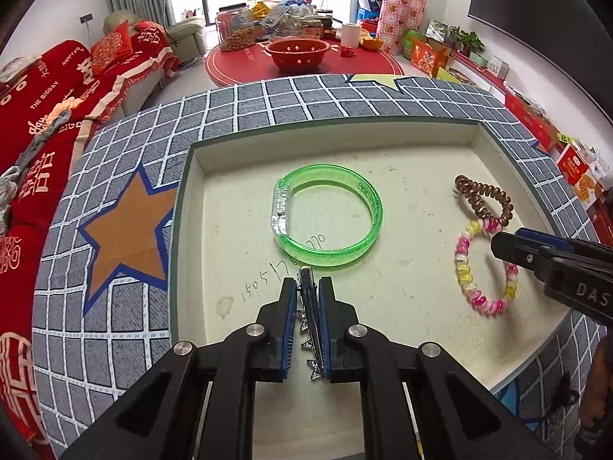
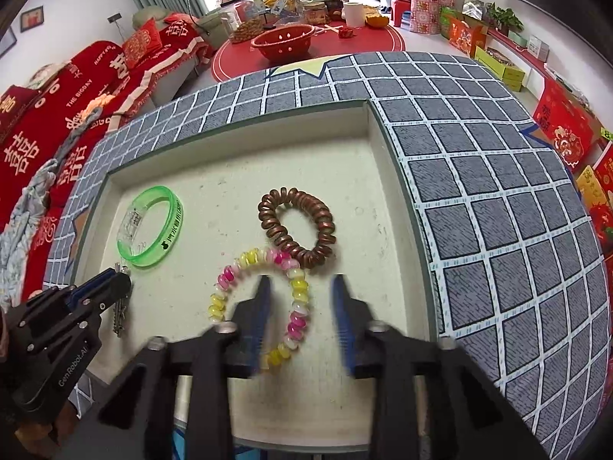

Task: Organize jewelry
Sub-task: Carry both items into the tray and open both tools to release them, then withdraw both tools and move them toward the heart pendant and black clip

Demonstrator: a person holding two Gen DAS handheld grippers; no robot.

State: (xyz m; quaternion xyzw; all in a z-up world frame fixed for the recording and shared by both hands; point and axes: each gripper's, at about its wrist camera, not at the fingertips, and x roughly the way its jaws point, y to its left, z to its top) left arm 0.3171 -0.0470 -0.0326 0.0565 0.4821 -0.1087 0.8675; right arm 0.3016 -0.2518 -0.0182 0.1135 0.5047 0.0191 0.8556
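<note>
— What's the left gripper (image 1: 308,283) got?

— Its jaws are clenched on a silver hair clip (image 1: 309,318) with a toothed edge, held just above the floor of the shallow cream tray (image 1: 199,176), near the tray's left wall.

— And the right gripper (image 2: 300,287)?

— Jaws parted, with nothing pinched. The pink, yellow and white spiral hair tie (image 2: 268,299) lies flat on the tray floor, one side of its loop running between the blurred fingers (image 2: 256,314) without either pad pressing it.

— What else is in the tray?

— A brown spiral hair tie (image 2: 297,226) toward the tray's far right corner, touching the coloured one. A translucent green bangle (image 1: 329,214) lies flat around the middle of the floor, well apart from both ties, just beyond the clip.

— And under the tray?

— A grey grid-patterned cloth (image 1: 126,314) with an orange star (image 1: 126,230) just off the tray's left edge.
</note>
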